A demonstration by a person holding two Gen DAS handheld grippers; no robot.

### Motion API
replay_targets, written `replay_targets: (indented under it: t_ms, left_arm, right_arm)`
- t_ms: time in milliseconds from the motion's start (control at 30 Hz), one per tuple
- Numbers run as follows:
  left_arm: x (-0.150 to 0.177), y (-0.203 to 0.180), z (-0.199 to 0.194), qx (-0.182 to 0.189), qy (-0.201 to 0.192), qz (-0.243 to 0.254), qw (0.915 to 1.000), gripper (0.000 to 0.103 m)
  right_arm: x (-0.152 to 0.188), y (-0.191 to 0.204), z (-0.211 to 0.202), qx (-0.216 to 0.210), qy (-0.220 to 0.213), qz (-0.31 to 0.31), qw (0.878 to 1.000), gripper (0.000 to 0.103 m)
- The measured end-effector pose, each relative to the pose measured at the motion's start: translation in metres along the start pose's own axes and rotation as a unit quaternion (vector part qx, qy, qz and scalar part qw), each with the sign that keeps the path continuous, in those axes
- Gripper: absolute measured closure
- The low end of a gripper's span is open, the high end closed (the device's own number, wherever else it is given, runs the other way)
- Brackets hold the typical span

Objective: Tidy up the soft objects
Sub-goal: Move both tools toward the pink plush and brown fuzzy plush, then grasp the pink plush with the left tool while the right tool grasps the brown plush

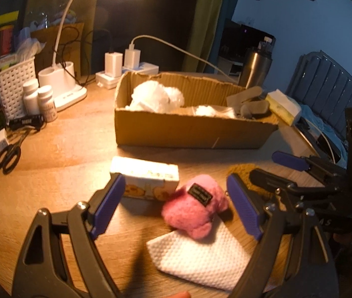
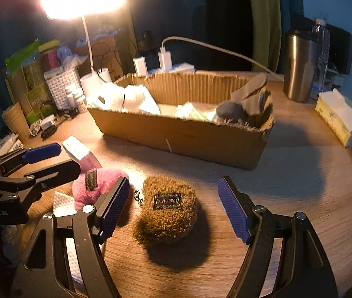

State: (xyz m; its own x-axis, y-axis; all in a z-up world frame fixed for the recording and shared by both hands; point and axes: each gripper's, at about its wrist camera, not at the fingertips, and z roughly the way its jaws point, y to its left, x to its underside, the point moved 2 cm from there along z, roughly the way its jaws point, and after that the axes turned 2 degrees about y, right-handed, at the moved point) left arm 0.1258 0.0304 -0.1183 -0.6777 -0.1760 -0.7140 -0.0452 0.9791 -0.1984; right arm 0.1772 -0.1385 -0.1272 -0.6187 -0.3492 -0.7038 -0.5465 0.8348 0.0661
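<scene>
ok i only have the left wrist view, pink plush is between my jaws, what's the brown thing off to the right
Observer: A brown fuzzy plush with a dark label, lying on the table between the open jaws of the right gripper.
Operator: is the right gripper touching it
Observer: No, there is a gap on both sides of it.
Operator: anything attached to it
Observer: A short bead chain lies at its left edge, toward the pink plush.
Operator: what's in the right end of the box
Observer: The cardboard box holds a grey fuzzy ball there, beside grey fabric pieces.
</scene>
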Motion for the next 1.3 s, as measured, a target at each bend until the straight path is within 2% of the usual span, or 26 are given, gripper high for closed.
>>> replay_targets:
  t_ms: [233,267,300,367,400,800,933,1000,1033,1200,1267,1300]
  left_arm:
    - [0.001,-0.004,0.009,-0.002,0.016,0.008,0.9998,0.018]
    - [0.001,-0.006,0.011,-0.002,0.02,0.01,0.9998,0.018]
    - [0.002,-0.008,0.013,-0.002,0.023,0.013,0.9997,0.018]
    - [0.003,-0.012,0.018,-0.001,0.031,0.019,0.9993,0.018]
    - [0.004,-0.013,0.02,-0.001,0.035,0.02,0.9992,0.018]
    - [0.012,-0.03,0.042,-0.008,0.079,0.056,0.9953,0.018]
    - [0.013,-0.033,0.043,-0.009,0.079,0.063,0.9949,0.019]
    - [0.013,-0.034,0.043,-0.008,0.079,0.066,0.9947,0.024]
    - [0.014,-0.034,0.043,-0.01,0.08,0.068,0.9944,0.033]
    - [0.015,-0.037,0.041,-0.006,0.079,0.078,0.9939,0.045]
    - [0.014,-0.038,0.038,-0.003,0.073,0.079,0.9942,0.055]
    - [0.013,-0.038,0.036,-0.002,0.07,0.079,0.9944,0.055]
  right_arm:
    - [0.006,0.003,0.013,-0.007,0.028,-0.012,1.0,0.027]
    - [0.007,0.003,0.013,-0.006,0.031,-0.014,0.999,0.031]
    - [0.008,0.004,0.014,-0.005,0.034,-0.016,0.999,0.04]
    - [0.01,0.003,0.016,-0.004,0.04,-0.018,0.999,0.052]
    - [0.01,0.002,0.016,-0.005,0.041,-0.019,0.999,0.053]
    - [0.015,-0.017,0.0,0.0,0.016,0.0,1.0,0.055]
    - [0.015,-0.022,-0.005,0.0,0.01,0.002,1.0,0.055]
    - [0.015,-0.022,-0.006,0.0,0.007,0.002,1.0,0.055]
    - [0.015,-0.022,-0.007,0.0,0.005,0.002,1.0,0.055]
    - [0.012,-0.023,-0.011,0.003,-0.003,0.002,1.0,0.055]
    - [0.01,-0.022,-0.013,0.004,-0.006,0.002,1.0,0.055]
    - [0.01,-0.021,-0.014,0.004,-0.007,0.001,1.0,0.055]
